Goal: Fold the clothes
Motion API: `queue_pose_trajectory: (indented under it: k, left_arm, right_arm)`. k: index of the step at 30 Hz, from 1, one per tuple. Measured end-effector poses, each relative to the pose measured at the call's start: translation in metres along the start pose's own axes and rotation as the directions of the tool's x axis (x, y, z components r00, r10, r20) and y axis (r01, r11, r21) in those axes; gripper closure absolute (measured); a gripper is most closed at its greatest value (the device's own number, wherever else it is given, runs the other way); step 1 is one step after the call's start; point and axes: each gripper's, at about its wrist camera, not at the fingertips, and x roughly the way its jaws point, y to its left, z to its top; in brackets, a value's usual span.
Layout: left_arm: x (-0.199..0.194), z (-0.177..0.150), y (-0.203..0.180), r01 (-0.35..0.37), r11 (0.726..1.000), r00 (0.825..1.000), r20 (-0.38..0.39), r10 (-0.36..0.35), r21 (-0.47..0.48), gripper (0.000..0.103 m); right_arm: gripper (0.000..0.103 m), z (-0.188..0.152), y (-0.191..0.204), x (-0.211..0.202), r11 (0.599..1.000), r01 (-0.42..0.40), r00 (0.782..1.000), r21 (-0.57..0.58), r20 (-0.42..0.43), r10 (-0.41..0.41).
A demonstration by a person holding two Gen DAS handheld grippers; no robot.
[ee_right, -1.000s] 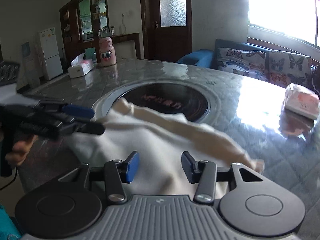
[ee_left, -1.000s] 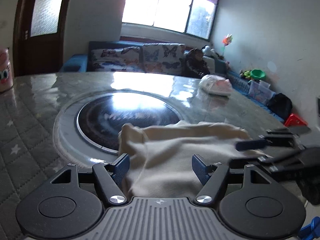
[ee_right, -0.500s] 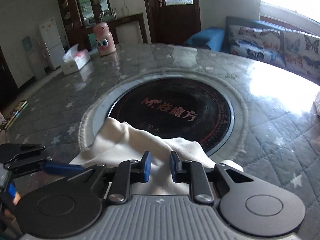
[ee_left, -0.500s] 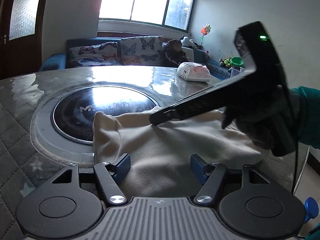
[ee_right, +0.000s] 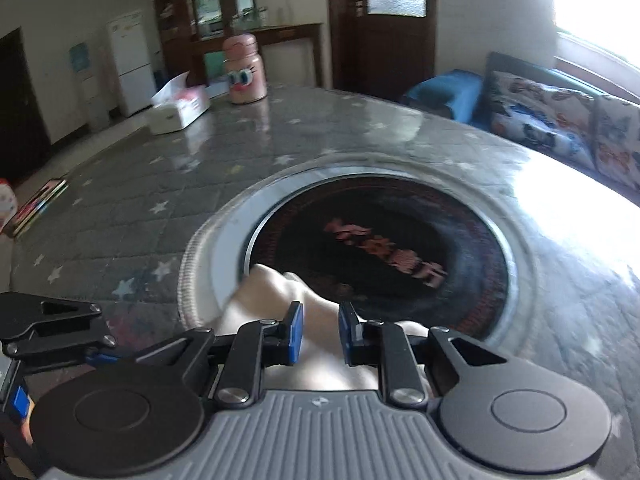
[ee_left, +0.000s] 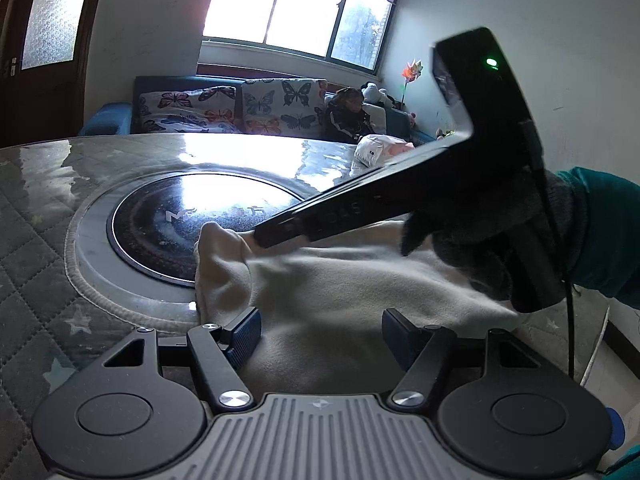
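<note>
The cream garment (ee_left: 344,280) is lying on the near part of the bench (ee_right: 168,184), its far edge overlapping the rim of the dark round inset plate (ee_right: 384,248), bunched and rounded at the left end rather than squared off. It is looking like an early or middle fold: the cloth is already doubled into a thick band, but no flat, neat rectangle is showing yet, so at least one more fold and smoothing are probably left. The right gripper (ee_right: 320,334) is sitting narrow over the cloth's far edge, seemingly pinching a fold of it, though the pads' contact is not clear. In the left wrist view its black body is reaching across the garment, held by a gloved hand (ee_left: 480,240) in a teal sleeve. The left gripper (ee_left: 320,334) is hovering wide over the near edge, gripping nothing. A pink bottle (ee_right: 244,70) and tissue box (ee_right: 180,108) are standing well apart, far across the bench.
</note>
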Motion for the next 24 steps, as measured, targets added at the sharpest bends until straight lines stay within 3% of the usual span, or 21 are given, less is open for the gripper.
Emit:
queue_pose_trajectory:
  k: [6, 15, 20, 24]
  left_arm:
    - [-0.003, -0.001, 0.002, -0.002, 1.000, 1.000, -0.001, 0.002, -0.009, 0.033]
    - [-0.006, -0.002, 0.003, -0.005, 1.000, 1.000, 0.006, 0.005, -0.020, 0.032]
    - [-0.006, -0.002, 0.005, -0.006, 1.000, 1.000, 0.005, 0.006, -0.022, 0.032]
    - [-0.007, -0.003, 0.006, -0.011, 1.000, 1.000, 0.003, 0.011, -0.022, 0.032]
  right_arm:
    - [0.083, 0.011, 0.010, 0.028, 1.000, 0.001, 1.000, -0.017, -0.026, -0.002]
    - [0.083, 0.012, 0.020, -0.002, 0.997, -0.047, 0.999, -0.055, 0.007, 0.048]
    - [0.084, 0.010, 0.033, 0.020, 0.993, -0.044, 0.999, -0.106, -0.035, 0.040]
    - [0.084, 0.012, 0.034, 0.030, 0.993, -0.036, 0.999, -0.111, -0.017, 0.034]
